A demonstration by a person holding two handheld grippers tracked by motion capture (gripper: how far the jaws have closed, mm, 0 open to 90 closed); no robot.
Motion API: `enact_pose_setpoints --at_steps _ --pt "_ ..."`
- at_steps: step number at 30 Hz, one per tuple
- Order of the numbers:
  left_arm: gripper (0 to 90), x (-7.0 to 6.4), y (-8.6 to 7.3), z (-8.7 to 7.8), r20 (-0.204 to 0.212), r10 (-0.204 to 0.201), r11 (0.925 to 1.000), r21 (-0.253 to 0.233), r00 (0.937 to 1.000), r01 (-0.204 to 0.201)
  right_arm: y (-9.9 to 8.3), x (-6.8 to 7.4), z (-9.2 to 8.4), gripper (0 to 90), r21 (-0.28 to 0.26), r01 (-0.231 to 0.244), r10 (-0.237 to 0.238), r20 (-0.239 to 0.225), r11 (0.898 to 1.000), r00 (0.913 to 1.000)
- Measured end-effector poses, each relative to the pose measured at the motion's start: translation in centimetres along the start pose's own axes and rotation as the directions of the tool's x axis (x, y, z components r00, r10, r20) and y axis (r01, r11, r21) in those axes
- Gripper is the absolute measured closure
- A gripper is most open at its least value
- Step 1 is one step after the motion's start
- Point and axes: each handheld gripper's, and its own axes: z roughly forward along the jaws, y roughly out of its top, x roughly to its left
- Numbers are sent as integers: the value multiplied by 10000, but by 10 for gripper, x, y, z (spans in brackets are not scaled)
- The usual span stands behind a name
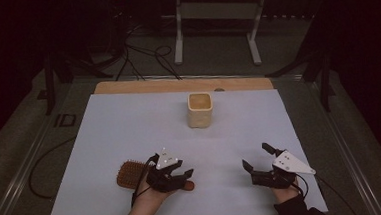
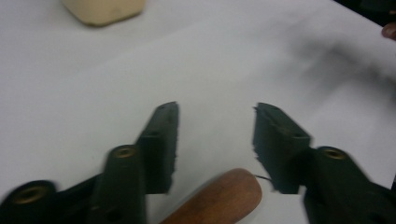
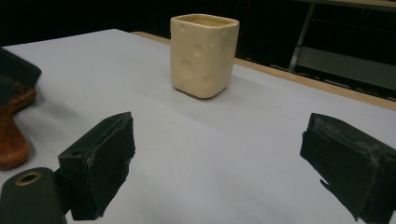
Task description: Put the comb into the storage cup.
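The wooden hairbrush [image 1: 131, 172] (round, bristled head, apparently) lies on the bench [image 1: 129, 126]; its smooth brown handle sits between the left hand-held gripper [image 2: 216, 140]'s unclenched jaws.

Brown wooden hairbrush handle [image 2: 219, 198] smooth, semi-glossy. Cream dimpled ceramic cup [image 3: 204, 53] glazed, soft sheen. White paper-like sheet on worktop [image 1: 130, 131] matt. Black tool pads [image 3: 100, 163] matt, rough-edged rubber.
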Motion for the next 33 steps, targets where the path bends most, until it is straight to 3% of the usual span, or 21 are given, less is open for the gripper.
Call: enact_pose_setpoints --at_steps 12,22,33 --pt "897 5 -14 19 -364 -456 9936 1019 9983 491 0 0 0 92 -2 34 -34 -40 10000 10000" --pt "900 6 -24 23 -294 -260 9845 1729 9992 307 0 0 0 92 -2 -4 4 -53 10000 10000" --pt "900 8 -40 -6 -409 312 9717 2351 9987 -208 0 1 1 92 16 12 -12 -98 10000 10000"
